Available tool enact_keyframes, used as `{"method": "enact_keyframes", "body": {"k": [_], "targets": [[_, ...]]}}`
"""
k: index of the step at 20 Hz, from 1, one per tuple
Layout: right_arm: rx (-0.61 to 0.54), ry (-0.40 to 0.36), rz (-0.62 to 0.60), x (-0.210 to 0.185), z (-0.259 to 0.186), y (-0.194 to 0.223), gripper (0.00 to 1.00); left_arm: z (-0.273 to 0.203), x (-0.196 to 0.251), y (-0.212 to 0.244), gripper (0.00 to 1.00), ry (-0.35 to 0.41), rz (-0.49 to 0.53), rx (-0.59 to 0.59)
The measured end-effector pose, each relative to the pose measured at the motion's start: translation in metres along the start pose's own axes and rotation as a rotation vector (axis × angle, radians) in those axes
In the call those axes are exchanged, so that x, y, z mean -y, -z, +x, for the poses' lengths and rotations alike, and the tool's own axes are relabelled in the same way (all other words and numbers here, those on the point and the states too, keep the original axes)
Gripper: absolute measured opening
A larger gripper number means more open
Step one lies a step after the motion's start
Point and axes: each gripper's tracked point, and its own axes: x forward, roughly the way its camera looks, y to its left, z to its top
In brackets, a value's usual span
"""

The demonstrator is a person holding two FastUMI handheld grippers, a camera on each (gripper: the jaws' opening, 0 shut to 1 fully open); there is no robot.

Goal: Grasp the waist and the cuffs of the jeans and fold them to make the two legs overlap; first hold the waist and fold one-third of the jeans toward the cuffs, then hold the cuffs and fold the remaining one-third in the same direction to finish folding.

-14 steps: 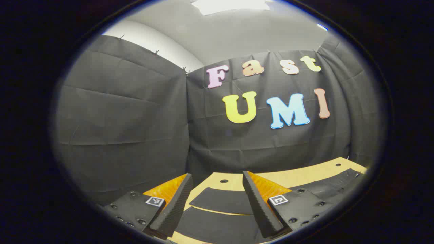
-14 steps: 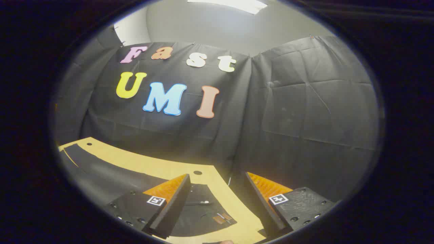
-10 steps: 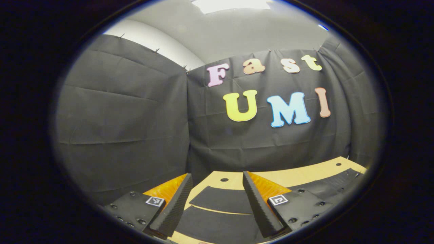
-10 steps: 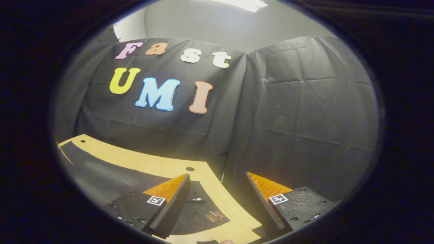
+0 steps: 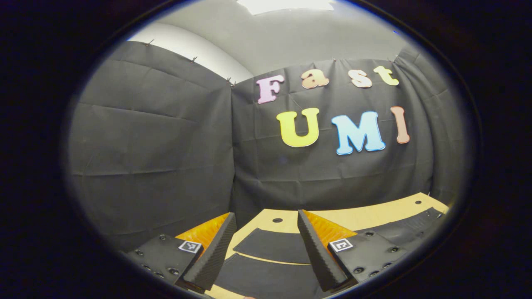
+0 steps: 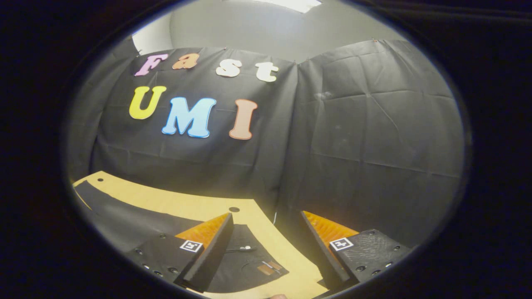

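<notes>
Black jeans lie flat on a light wooden table (image 5: 365,216). In the left gripper view the two cuffs (image 5: 270,248) lie side by side just beyond and below my left gripper (image 5: 265,216), which is open and holds nothing. The legs run off to the right (image 5: 409,226). In the right gripper view the waist (image 6: 243,259), with its button (image 6: 247,248) and a small brown patch (image 6: 268,268), lies under my right gripper (image 6: 266,216). That gripper is also open with nothing between its fingers, above the cloth. The legs stretch away to the left (image 6: 124,211).
Black cloth walls (image 5: 158,158) stand close behind the table on the far side and at both ends. The table (image 6: 187,203) has small round holes near its edge (image 6: 234,209). Its right end drops off just past the waist.
The right gripper has turned slightly to the right and the left gripper slightly to the left. Both stay open above the jeans, and the jeans have not moved.
</notes>
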Motion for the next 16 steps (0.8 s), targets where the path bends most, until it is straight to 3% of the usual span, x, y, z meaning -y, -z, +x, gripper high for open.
{"method": "enact_keyframes", "body": {"k": [6, 9, 13, 16], "targets": [[-0.010, -0.002, 0.029, -0.007, 0.009, -0.005, 0.94, 0.006, 0.007, 0.007, 0.95, 0.011, 0.008, -0.010], [-0.107, 0.035, 0.048, -0.007, 0.013, 0.020, 0.94, 0.010, 0.009, 0.025, 0.95, 0.042, -0.022, -0.064], [-0.233, 0.033, 0.117, -0.012, 0.014, 0.053, 0.94, 0.016, -0.011, 0.069, 0.96, 0.012, -0.121, -0.198], [-0.325, 0.030, 0.139, -0.016, 0.012, 0.078, 0.94, 0.019, -0.031, 0.093, 0.95, -0.040, -0.269, -0.282]]}}
